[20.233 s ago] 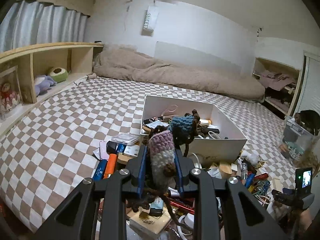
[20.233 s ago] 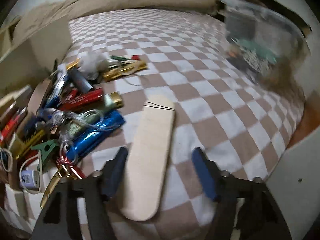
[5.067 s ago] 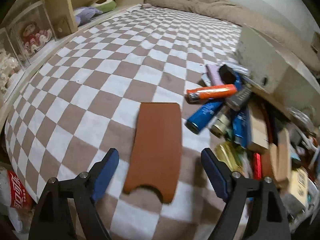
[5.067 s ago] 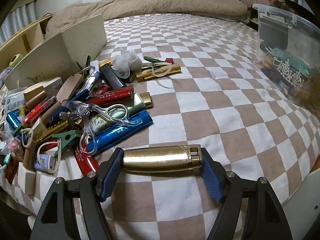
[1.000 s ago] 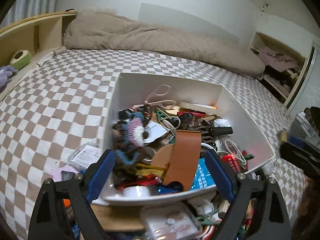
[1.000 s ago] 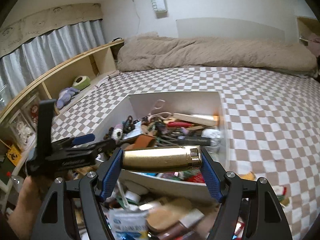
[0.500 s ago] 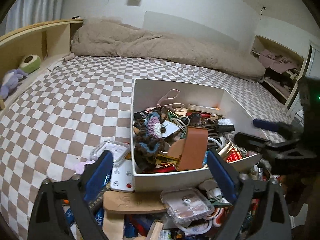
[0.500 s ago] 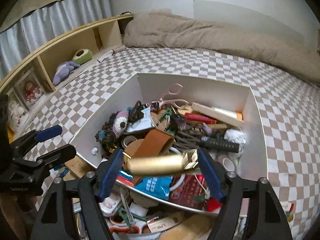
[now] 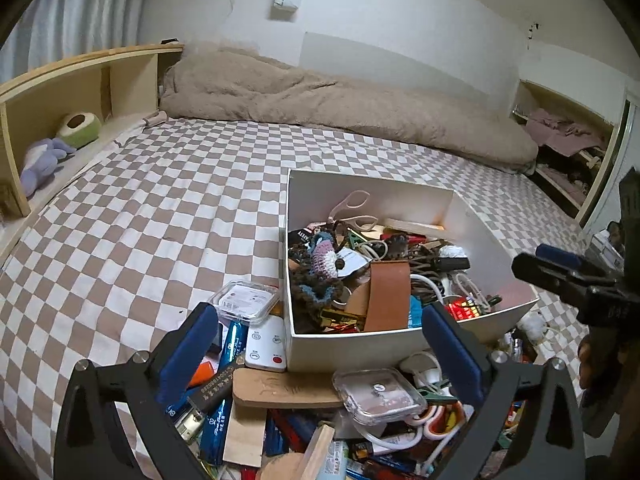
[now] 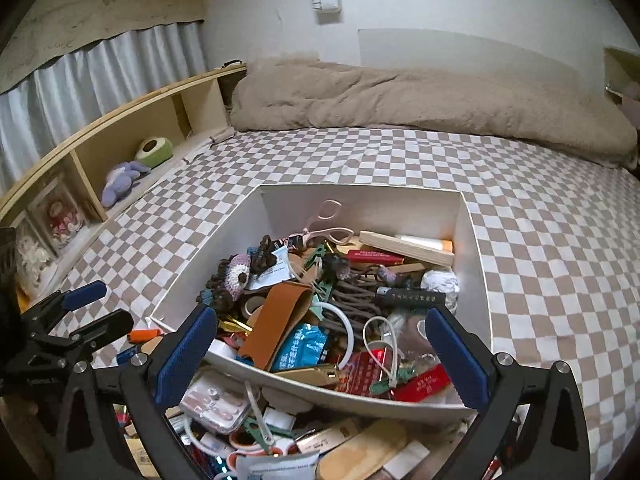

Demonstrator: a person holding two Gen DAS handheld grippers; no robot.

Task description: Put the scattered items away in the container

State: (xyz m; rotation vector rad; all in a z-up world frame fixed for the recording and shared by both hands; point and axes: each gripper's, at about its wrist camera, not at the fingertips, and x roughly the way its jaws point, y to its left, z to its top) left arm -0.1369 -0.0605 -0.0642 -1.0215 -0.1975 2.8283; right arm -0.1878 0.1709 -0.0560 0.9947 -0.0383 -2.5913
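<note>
A white box (image 9: 376, 346) stands on the checkered bed, full of small items; it also shows in the right wrist view (image 10: 474, 248). A brown leather sleeve (image 9: 387, 294) leans inside it, next to a crocheted toy (image 9: 324, 258). A gold cylinder (image 10: 316, 375) lies in the box near its front wall. My left gripper (image 9: 320, 344) is open and empty above the loose pile in front of the box. My right gripper (image 10: 322, 346) is open and empty above the box's front edge. Each gripper shows in the other's view.
Scattered items lie in front of the box: clear plastic cases (image 9: 378, 394), a white remote (image 9: 266, 344), a wooden piece (image 9: 280, 390), blue tubes (image 9: 230, 346). A wooden shelf (image 9: 52, 92) with plush toys runs along the left. A beige duvet (image 9: 340, 108) lies at the far end.
My right gripper has opened and let the gold cylinder fall into the box. My left gripper has drawn back from the box, empty, with the brown sleeve left inside.
</note>
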